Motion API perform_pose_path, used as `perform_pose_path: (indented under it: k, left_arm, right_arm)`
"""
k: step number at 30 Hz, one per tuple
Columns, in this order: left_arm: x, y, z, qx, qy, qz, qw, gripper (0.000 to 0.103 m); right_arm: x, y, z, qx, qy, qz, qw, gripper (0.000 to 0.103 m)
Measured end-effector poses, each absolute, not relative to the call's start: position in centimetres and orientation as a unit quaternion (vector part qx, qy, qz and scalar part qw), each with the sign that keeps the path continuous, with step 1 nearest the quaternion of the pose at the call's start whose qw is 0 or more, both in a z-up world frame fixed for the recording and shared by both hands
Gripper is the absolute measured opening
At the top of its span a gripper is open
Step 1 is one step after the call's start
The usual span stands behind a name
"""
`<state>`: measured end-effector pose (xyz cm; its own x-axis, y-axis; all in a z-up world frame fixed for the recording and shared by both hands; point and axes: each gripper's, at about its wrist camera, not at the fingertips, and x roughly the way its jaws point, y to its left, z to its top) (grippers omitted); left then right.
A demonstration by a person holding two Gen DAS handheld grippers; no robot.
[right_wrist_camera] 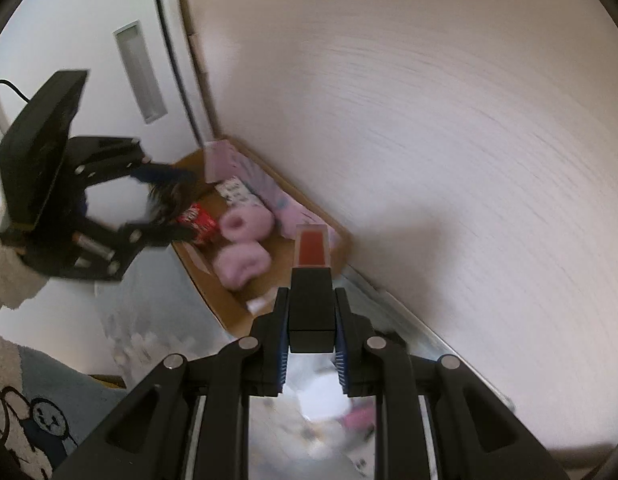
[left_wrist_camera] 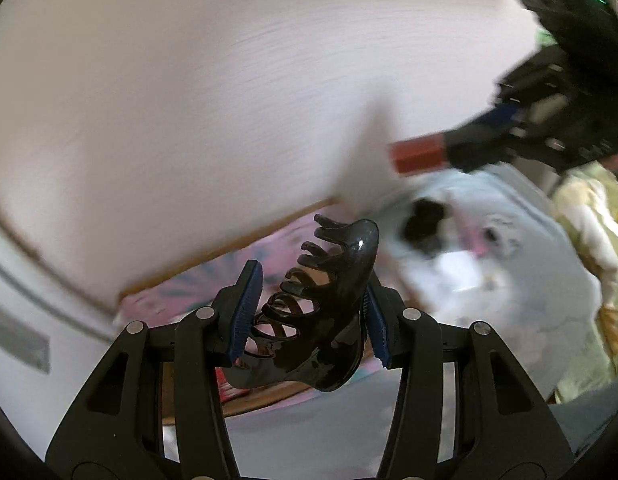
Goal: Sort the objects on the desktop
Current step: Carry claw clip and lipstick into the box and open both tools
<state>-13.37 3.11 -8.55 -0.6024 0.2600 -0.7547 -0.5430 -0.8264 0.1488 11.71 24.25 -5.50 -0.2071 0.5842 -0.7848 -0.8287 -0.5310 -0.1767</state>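
My left gripper (left_wrist_camera: 309, 312) is shut on a glossy black hair claw clip (left_wrist_camera: 321, 312), held in the air over a cardboard box (left_wrist_camera: 229, 252) with a pink lining. My right gripper (right_wrist_camera: 311, 320) is shut on a black lipstick tube with a red end (right_wrist_camera: 311, 280), which points at the same box (right_wrist_camera: 225, 308). From the left wrist view the right gripper (left_wrist_camera: 461, 148) shows blurred at the right, with the red end (left_wrist_camera: 419, 156) sticking out. From the right wrist view the left gripper (right_wrist_camera: 165, 208) hovers over the box's far left end.
The box holds two pink fluffy scrunchies (right_wrist_camera: 245, 240), a red packet (right_wrist_camera: 199, 220) and a white printed item (right_wrist_camera: 237, 192). It sits against a pale wall (right_wrist_camera: 429, 120). A white cabinet door with a recessed handle (right_wrist_camera: 139, 76) stands behind. A light blue cloth (left_wrist_camera: 489, 280) covers the surface.
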Motion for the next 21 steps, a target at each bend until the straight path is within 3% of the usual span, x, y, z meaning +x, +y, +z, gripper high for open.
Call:
perform_pose_path:
  k: [11, 21]
  left_arm:
    - [-18.8, -6.2, -12.5, -0.445, 0.138, 0.872, 0.151, 0.045]
    - [-20.9, -8.5, -15.7, -0.47, 0.12, 0.862, 0.144, 0.045]
  right_arm:
    - [2.1, 29.8, -10.8, -0.461, 0.16, 0.778, 0.395, 0.018]
    - [-1.9, 32.7, -15.0, -0.48, 0.187, 0.78, 0.355, 0.018]
